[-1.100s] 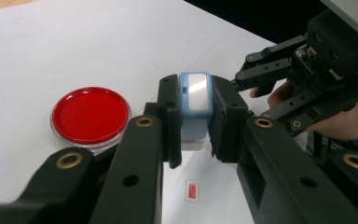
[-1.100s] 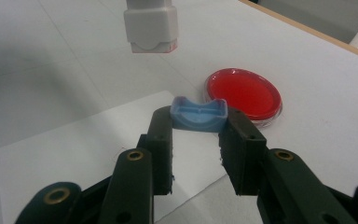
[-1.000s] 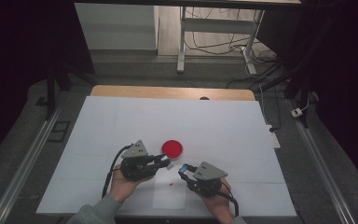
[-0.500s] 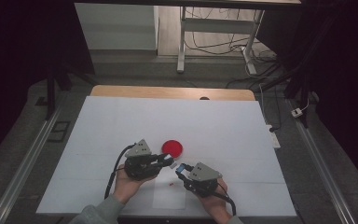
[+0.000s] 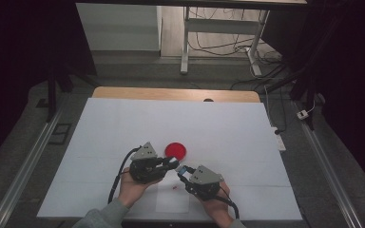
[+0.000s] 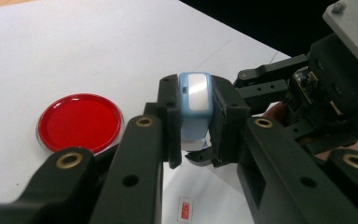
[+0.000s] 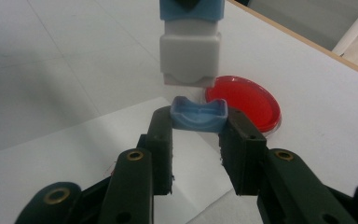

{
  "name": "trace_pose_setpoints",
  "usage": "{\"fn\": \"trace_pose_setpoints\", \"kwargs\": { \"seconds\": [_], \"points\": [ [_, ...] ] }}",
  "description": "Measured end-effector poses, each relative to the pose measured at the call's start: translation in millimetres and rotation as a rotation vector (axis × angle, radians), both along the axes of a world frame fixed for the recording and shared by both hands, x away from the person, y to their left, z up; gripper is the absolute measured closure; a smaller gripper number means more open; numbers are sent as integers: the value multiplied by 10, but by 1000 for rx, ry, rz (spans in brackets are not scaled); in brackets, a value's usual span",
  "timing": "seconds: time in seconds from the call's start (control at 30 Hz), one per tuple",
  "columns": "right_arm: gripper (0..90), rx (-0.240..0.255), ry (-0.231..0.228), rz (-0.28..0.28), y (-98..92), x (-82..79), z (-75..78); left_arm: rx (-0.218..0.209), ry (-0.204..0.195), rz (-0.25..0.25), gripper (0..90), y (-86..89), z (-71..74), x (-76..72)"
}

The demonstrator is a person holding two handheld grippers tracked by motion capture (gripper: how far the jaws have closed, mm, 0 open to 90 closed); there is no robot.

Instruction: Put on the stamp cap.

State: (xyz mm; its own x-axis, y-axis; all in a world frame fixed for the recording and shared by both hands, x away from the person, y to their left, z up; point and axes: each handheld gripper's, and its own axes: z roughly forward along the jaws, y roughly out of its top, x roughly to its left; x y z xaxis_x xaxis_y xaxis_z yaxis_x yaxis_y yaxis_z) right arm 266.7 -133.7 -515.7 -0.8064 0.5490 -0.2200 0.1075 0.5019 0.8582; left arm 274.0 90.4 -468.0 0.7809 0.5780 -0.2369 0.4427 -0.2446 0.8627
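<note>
I count one red round lid (image 5: pixel 176 150) lying flat on my white bench (image 5: pixel 228 128), with no writing on it that I can read, and just right of it my left hand-held gripper (image 6: pixel 193 126) is clenched on one small blue-and-white container (image 6: pixel 195 109). Further right, my right hand-held gripper (image 7: pixel 198 126) grips one blue cap (image 7: pixel 198 114), held just apart from the container's white end. One small red-printed label (image 6: pixel 185 208) lies on the bench below them, its text too small to read.
</note>
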Motion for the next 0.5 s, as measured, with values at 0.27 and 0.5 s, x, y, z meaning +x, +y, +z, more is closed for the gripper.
{"fn": "trace_pose_setpoints", "kwargs": {
  "seconds": [0.27, 0.5],
  "points": [
    [655, -11, -16, -12, 35, -13, -3, -1, -4, 10, 759, -29, -17, 2],
    [655, -14, -24, -18, 55, -16, -9, -1, -4, 17, 759, -52, -29, 2]
  ]
}}
